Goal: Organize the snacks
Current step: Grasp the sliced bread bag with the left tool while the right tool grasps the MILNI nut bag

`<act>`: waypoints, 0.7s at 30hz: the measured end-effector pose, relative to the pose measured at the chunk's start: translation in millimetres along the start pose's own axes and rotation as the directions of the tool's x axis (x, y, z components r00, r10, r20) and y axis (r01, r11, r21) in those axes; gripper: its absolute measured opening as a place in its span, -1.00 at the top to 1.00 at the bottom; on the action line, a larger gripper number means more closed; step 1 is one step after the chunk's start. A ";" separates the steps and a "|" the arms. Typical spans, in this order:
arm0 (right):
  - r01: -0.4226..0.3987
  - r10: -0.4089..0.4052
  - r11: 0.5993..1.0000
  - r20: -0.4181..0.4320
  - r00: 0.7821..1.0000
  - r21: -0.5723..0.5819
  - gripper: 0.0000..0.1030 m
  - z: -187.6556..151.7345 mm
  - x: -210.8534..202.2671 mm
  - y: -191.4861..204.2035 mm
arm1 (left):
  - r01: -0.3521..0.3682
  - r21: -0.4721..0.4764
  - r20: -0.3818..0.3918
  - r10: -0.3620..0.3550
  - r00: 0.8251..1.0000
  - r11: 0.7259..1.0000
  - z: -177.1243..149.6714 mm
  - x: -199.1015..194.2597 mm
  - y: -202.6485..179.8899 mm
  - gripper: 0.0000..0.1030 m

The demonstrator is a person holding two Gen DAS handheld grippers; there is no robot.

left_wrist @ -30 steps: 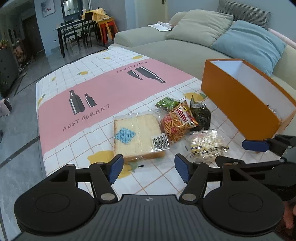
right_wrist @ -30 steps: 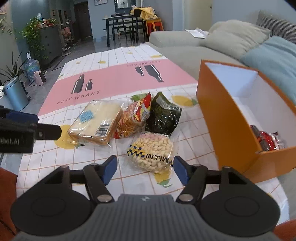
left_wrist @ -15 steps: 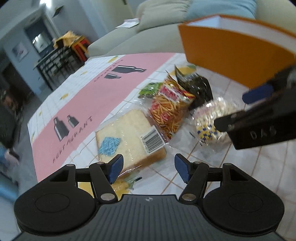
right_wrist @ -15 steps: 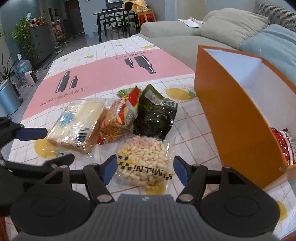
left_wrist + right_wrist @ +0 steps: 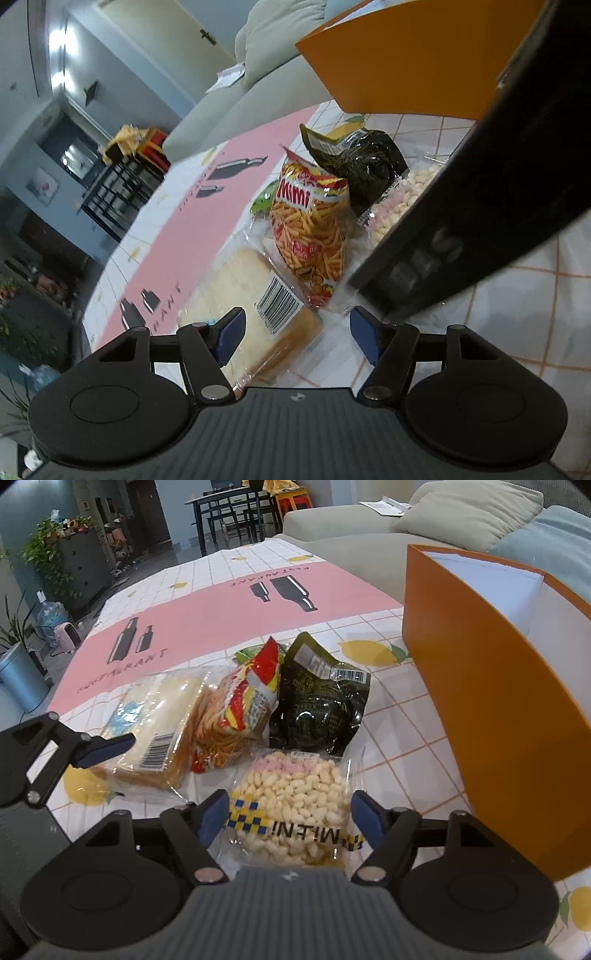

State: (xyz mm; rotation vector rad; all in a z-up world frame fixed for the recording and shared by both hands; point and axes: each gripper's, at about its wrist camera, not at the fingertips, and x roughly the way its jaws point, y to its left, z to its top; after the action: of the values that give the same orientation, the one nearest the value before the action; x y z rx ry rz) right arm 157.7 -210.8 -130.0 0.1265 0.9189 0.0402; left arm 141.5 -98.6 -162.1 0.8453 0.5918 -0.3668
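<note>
Change: both grippers have dropped closer to the snacks since the earlier frames; the left view has rolled, so the table now slants across it.
Right gripper (image 5: 286, 818): its jaws have just been opening and now stand wide on either side of the puff bag (image 5: 295, 805); the blue pads look just clear of the film, so nothing is gripped yet.
Left gripper (image 5: 297, 338): jaws wide apart, nothing held; the near corner of the bread pack (image 5: 258, 314) lies between and below the fingertips, not pinched.
Crowding: the right gripper's black body fills the right side of the left view, so the two tools are working close beside each other.
Puff bag: flat on the cloth, nearest the right gripper, label toward the camera.
Bread pack: flat, at the left end of the cluster, barcode up.
Mimi bag (image 5: 314, 225): leans on the bread pack's far edge and touches the puff bag.
Dark pouch (image 5: 321, 698): just behind the puff bag, with a green packet barely showing past the Mimi bag.
Box (image 5: 498, 686): orange, open-topped, to the right of the snacks and near them; its inside is mostly hidden from here.
Table (image 5: 221, 605): pink and white checked cloth, bare beyond the cluster.
Meaning: both tools look lined up for a pick, puffs on the right, bread on the left; closing on each is likely next, then the carry to the box.
Risk: slippery film and crushable contents call for a gentle squeeze.
</note>
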 end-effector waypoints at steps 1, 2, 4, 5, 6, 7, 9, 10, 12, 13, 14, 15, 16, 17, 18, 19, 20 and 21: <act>0.001 -0.001 1.000 0.000 1.000 -0.011 -0.56 -0.1 1.4 1.8 | -0.009 0.009 0.007 0.009 1.000 1.000 0.0 0.4 -1.8 -0.50; 0.000 0.000 1.000 0.001 1.000 -0.020 -0.59 -0.4 2.4 2.9 | -0.016 0.016 0.015 0.016 1.000 1.000 -0.2 1.1 -3.7 -0.49; 0.002 -0.002 0.999 0.001 1.000 -0.032 -0.63 -1.2 4.3 4.4 | -0.030 0.025 0.032 0.029 0.999 0.999 -1.0 1.2 -6.2 -0.49; 0.003 -0.003 0.999 0.000 1.000 -0.036 -0.63 -1.6 5.3 4.4 | -0.036 0.030 0.038 0.035 0.999 0.999 -0.9 0.9 -7.1 -0.49; 0.005 -0.005 0.999 0.002 1.000 -0.039 -0.63 -1.5 5.8 3.6 | -0.038 0.033 0.041 0.036 0.998 0.999 -0.4 0.8 -7.4 -0.49; 0.010 -0.010 0.999 0.005 1.000 -0.039 -0.63 -0.8 5.9 2.8 | -0.039 0.036 0.042 0.037 0.998 0.999 0.7 1.2 -7.5 -0.49; 0.026 -0.026 0.999 0.010 1.000 -0.019 -0.61 1.7 5.3 -0.3 | -0.042 0.040 0.047 0.040 0.998 0.998 1.6 1.3 -8.4 -0.50; 0.027 -0.026 1.000 0.011 1.000 -0.005 -0.61 2.7 5.2 -2.4 | -0.042 0.038 0.050 0.040 0.998 0.998 2.2 2.2 -8.6 -0.50; 0.026 -0.026 1.000 -0.001 1.000 0.012 -0.62 3.5 7.2 -5.6 | -0.047 0.035 0.057 0.045 0.997 0.998 2.9 3.1 -9.6 -0.50; 0.028 -0.028 1.000 -0.001 1.000 0.009 -0.62 3.3 7.6 -5.8 | -0.047 0.033 0.058 0.045 0.997 0.998 4.2 4.5 -10.0 -0.49; 0.030 -0.030 1.000 -0.002 1.000 0.001 -0.62 2.3 7.4 -5.8 | -0.044 0.028 0.054 0.042 0.998 0.999 5.4 5.9 -8.4 -0.45; 0.033 -0.033 0.999 -0.003 0.999 -0.012 -0.62 1.8 7.5 -5.0 | -0.035 0.022 0.051 0.034 0.998 0.999 6.1 5.8 -7.5 -0.36; 0.035 -0.035 0.999 -0.004 0.999 -0.022 -0.60 1.1 7.6 -4.4 | -0.025 0.017 0.046 0.024 0.999 1.000 6.4 5.6 -7.3 -0.18; 0.038 -0.038 0.999 -0.003 0.999 -0.028 -0.59 0.4 7.3 -4.4 | -0.009 0.015 0.039 0.009 0.999 1.000 6.7 5.7 -6.3 -0.05; 0.038 -0.038 0.999 -0.001 0.999 -0.024 -0.57 0.1 6.7 -5.4 | -0.002 0.016 0.030 0.001 1.000 1.000 6.4 5.1 -6.8 0.15; 0.036 -0.036 0.999 -0.001 0.999 -0.018 -0.57 0.3 6.6 -6.2 | -0.005 0.020 0.023 0.005 1.000 1.000 5.2 4.6 -7.7 0.22; 0.037 -0.037 0.999 -0.002 0.999 -0.014 -0.57 0.4 6.5 -7.1 | -0.020 0.031 0.017 0.019 1.000 0.999 3.2 4.0 -8.8 0.25; 0.037 -0.037 0.999 -0.003 0.999 -0.008 -0.57 0.6 6.2 -8.2 | -0.034 0.038 0.016 0.033 0.999 0.999 1.6 2.6 -9.6 0.33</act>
State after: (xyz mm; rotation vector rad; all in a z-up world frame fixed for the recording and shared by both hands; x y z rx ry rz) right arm 161.7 -218.4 -135.6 0.1021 0.9237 0.0092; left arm 139.1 -106.0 -168.6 0.8878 0.5574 -0.3547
